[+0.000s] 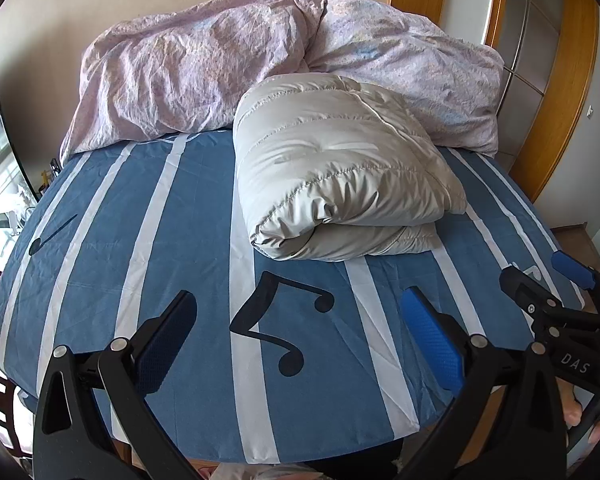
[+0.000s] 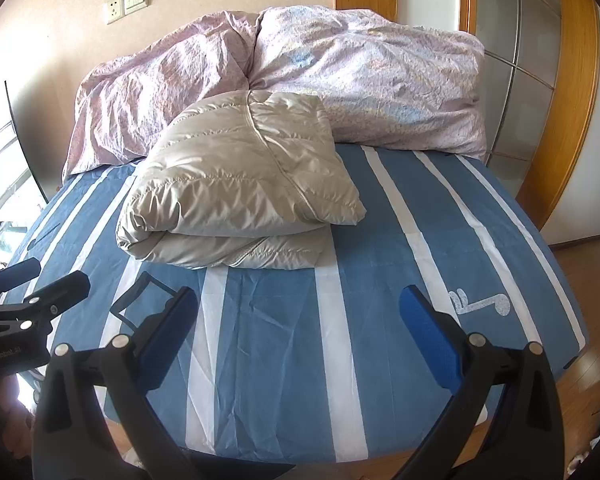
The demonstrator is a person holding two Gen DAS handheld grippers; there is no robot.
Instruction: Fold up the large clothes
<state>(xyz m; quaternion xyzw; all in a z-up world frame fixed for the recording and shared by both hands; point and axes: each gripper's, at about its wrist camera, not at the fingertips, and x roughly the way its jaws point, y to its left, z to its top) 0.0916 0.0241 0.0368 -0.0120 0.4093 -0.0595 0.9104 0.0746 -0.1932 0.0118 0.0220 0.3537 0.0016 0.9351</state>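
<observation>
Left wrist view: left tongs [image 1: 300, 316] spread wide, empty, above striped blue sheet [image 1: 172, 280] near foot of bed. Folded grey jacket [image 1: 340, 176] lying mid-bed, far edge against crumpled pink duvet [image 1: 188, 72]. Black music note [image 1: 276, 320] printed on sheet between the fingers. Right tongs [image 1: 540, 276] visible at right edge, parted, holding nothing. Right wrist view: right tongs [image 2: 300, 316] spread wide over sheet [image 2: 380, 280], well short of jacket [image 2: 240, 184]; duvet [image 2: 364, 80] behind; left tongs [image 2: 48, 280] at left edge, parted.
</observation>
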